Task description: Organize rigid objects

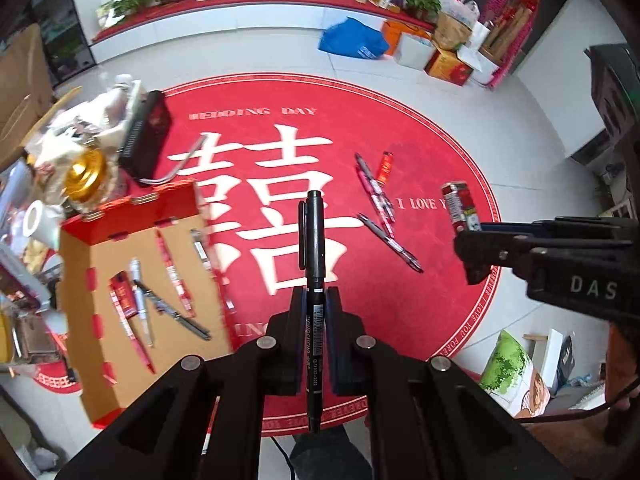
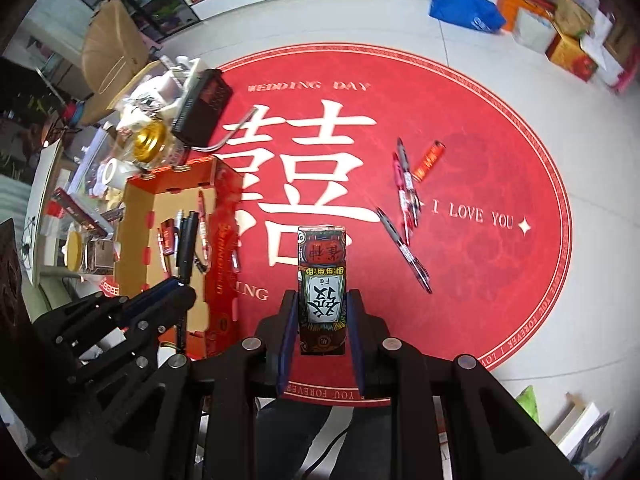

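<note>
My left gripper (image 1: 315, 300) is shut on a black marker pen (image 1: 313, 240), held upright above the red round mat (image 1: 440, 152), just right of the open cardboard box (image 1: 100, 248). The box holds several pens (image 1: 172, 304). My right gripper (image 2: 322, 304) is shut on a small printed rectangular box (image 2: 322, 272), held above the mat. It also shows in the left wrist view (image 1: 460, 204). Several pens (image 2: 404, 196) and a small red pack (image 2: 429, 160) lie loose on the mat. The left gripper (image 2: 176, 292) appears beside the cardboard box (image 2: 138, 216).
A cluttered pile with a gold lid (image 1: 86, 174), a black box (image 1: 146, 136) and a white roll (image 1: 34, 218) sits behind the cardboard box. Bags and cartons (image 1: 444, 60) stand at the far right. A pillow (image 1: 506, 364) lies on the floor.
</note>
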